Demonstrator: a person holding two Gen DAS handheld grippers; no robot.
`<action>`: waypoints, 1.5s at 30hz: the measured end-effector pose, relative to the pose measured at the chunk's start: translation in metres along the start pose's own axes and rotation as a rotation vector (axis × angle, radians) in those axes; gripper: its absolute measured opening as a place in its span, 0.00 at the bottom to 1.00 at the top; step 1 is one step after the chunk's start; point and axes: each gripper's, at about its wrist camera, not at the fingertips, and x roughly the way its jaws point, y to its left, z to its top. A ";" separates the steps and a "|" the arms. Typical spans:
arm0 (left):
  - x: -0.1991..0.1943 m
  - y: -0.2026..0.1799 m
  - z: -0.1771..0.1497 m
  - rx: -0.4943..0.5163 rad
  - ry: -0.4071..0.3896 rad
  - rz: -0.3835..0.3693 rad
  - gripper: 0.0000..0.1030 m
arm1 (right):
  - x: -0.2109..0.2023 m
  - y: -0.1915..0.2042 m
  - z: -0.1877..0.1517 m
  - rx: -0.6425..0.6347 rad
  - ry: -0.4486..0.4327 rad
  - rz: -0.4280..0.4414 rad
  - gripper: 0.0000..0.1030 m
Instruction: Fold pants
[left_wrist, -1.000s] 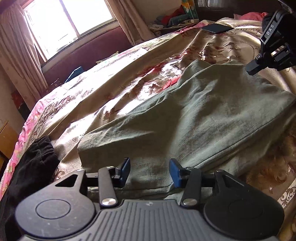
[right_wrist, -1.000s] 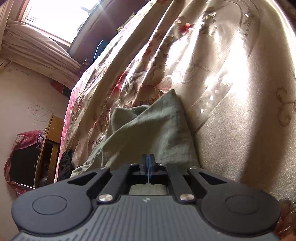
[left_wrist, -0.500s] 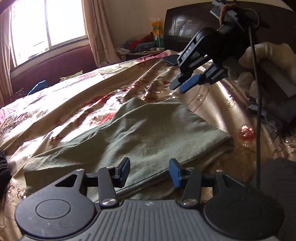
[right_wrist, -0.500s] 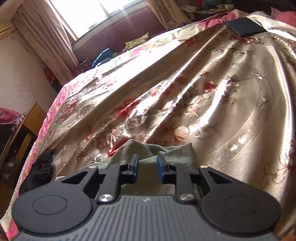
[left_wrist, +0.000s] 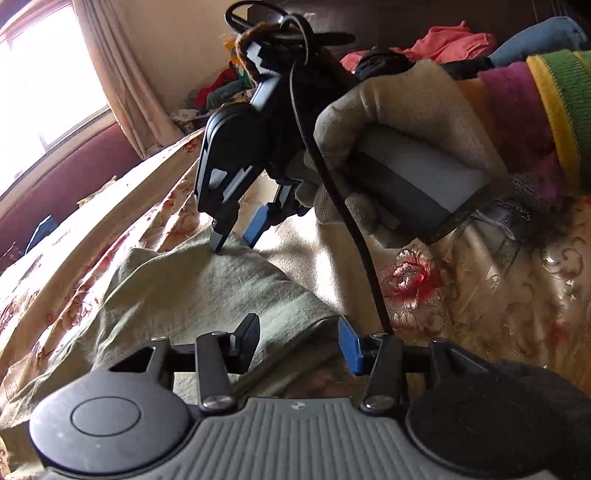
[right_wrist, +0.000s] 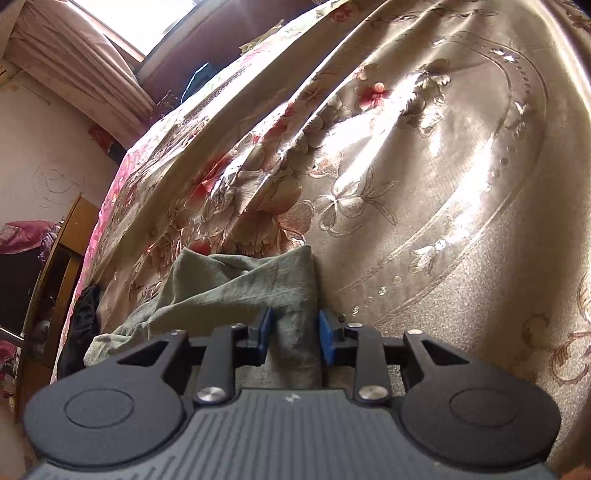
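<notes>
The olive green pants (left_wrist: 177, 302) lie folded on the floral bedspread (left_wrist: 480, 295). My left gripper (left_wrist: 299, 343) is open, its jaws either side of the near right corner of the pants. My right gripper (left_wrist: 236, 236) shows in the left wrist view, held by a gloved hand, its tips down on the far corner of the pants. In the right wrist view the right gripper (right_wrist: 293, 332) is open with the right edge of the pants (right_wrist: 258, 280) between its jaws.
A dark garment (right_wrist: 83, 317) lies at the bed's left edge beside a wooden cabinet (right_wrist: 55, 258). A window with curtains (left_wrist: 110, 74) is behind the bed. Piled clothes (left_wrist: 450, 40) sit near the headboard.
The right gripper went from shut to open and came down onto the far corner of the pants. The left gripper moved right to the near corner, staying open.
</notes>
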 end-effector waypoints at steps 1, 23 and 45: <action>0.005 -0.003 0.000 -0.006 0.025 0.013 0.59 | 0.002 -0.001 0.000 -0.004 0.013 0.001 0.29; -0.002 -0.013 -0.036 0.374 -0.033 0.053 0.58 | 0.005 -0.024 -0.001 0.089 0.059 0.157 0.29; -0.081 0.131 -0.032 -0.441 -0.223 -0.028 0.30 | -0.012 0.145 0.020 -0.139 -0.047 0.135 0.05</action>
